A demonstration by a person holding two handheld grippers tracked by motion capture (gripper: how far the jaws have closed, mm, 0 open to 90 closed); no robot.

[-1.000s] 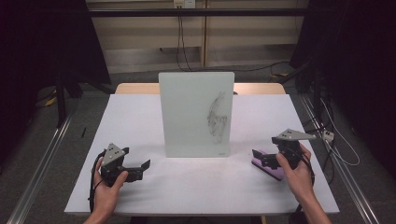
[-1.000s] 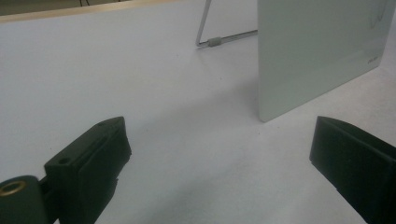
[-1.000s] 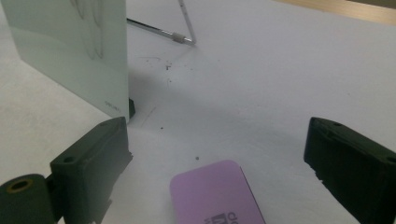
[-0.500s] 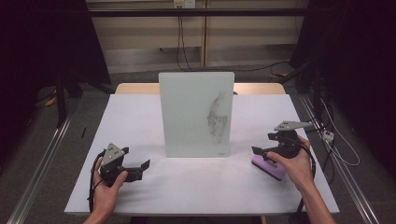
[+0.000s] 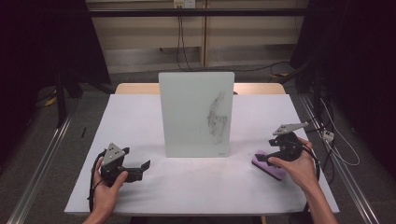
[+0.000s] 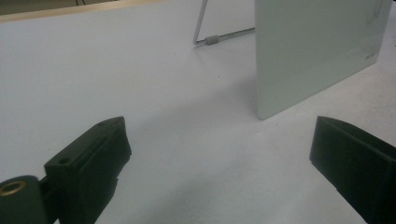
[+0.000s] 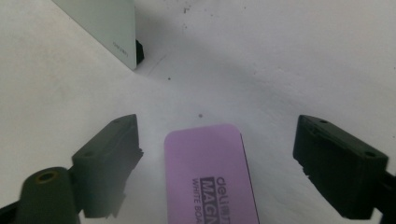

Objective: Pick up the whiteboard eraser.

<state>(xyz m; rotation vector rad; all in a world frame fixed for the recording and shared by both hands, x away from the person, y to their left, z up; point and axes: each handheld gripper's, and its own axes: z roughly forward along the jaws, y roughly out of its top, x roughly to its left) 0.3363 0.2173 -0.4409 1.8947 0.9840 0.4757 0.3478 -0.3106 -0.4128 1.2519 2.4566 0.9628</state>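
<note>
So the right hand-held gripper [image 7: 217, 158] is closing in around the purple rectangular whiteboard eraser [image 7: 210, 175] lying between its jaws on the counter [image 5: 196, 186], pads not touching yet; pickup's looking imminent, with the scribbled white board [image 5: 196, 114] standing just ahead.

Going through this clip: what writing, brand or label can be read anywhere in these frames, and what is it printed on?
"deli": brand on the purple eraser, right gripper view.
"MAGN", cut off by the frame edge: eraser, line below.
"WHITE BOA", cut off likewise: eraser, lowest line.
Small grey mark at the whiteboard's lower corner: too small to read.
Scribble on the whiteboard: marker strokes, not words.
</note>
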